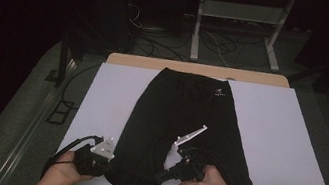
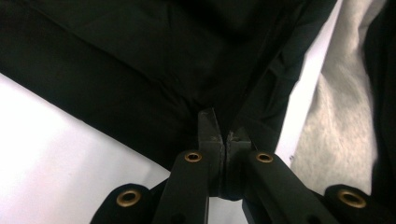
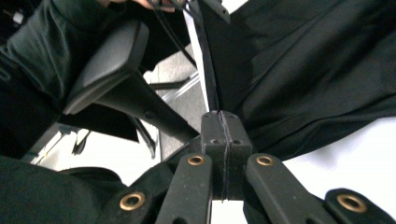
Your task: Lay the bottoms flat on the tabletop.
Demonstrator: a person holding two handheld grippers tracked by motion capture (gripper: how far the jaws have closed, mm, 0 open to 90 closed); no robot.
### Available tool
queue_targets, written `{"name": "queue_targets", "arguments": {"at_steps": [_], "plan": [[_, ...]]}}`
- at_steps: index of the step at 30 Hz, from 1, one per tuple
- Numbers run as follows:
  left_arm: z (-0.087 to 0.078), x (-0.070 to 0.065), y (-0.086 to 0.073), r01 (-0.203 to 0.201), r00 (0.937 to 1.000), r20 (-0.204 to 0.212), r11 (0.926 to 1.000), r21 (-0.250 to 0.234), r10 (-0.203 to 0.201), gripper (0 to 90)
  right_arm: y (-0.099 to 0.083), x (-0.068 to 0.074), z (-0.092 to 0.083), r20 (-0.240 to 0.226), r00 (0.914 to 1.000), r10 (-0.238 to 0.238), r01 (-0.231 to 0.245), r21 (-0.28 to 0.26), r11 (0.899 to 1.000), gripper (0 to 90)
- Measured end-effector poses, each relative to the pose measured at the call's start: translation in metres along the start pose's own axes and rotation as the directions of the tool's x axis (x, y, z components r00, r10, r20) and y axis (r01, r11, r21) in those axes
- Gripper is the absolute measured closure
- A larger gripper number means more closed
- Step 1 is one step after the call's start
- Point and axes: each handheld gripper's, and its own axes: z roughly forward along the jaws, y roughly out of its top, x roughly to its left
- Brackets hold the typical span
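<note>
Black trousers [image 1: 182,126] lie lengthwise on a white table [image 1: 285,143] at frame centre, waistband toward the top. The left gripper [image 1: 108,160] meets the lower-left hem; the right gripper [image 1: 162,176] sits at the crotch gap, bottom centre.

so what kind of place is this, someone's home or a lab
Probably a lab or workshop rather than a home: black shorts lie on a white work table, loose cables trail over the grey floor behind it, and a metal equipment frame stands beyond.
</note>
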Motion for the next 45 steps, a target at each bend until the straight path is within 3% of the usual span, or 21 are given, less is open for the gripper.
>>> {"name": "queue_targets", "arguments": {"at_steps": [13,28,33,38,41,45], "plan": [[0.000,0.001,-0.009,-0.024,0.9997,0.004,0.9993,0.029,0.024,87.8,-0.003,0.005,0.027,-0.037,0.9993,-0.007,0.010,0.071,0.997,89.4],[0.001,0.000,-0.012,-0.031,0.9991,0.031,0.9992,0.027,0.030,86.8,-0.005,0.005,0.034,-0.043,0.9990,-0.011,0.016,0.098,0.995,88.7],[-0.004,0.002,-0.014,0.010,0.9990,0.043,0.9998,-0.015,-0.009,61.5,-0.004,0.005,0.026,-0.019,0.9993,-0.033,0.034,0.050,0.998,76.3],[-0.010,0.003,-0.014,0.027,0.9982,0.055,0.9974,-0.067,-0.024,42.4,-0.001,0.008,0.006,0.056,0.9957,-0.074,0.075,-0.013,0.997,62.5],[-0.015,0.005,-0.012,0.046,0.9965,0.075,0.9911,-0.125,-0.037,33.9,0.000,0.009,-0.007,0.117,0.9879,-0.102,0.108,-0.047,0.993,54.4],[-0.019,0.008,-0.006,0.057,0.9965,0.071,0.9818,-0.181,-0.045,26.5,0.000,0.006,-0.024,0.183,0.9778,-0.102,0.120,-0.091,0.989,43.0]]}}
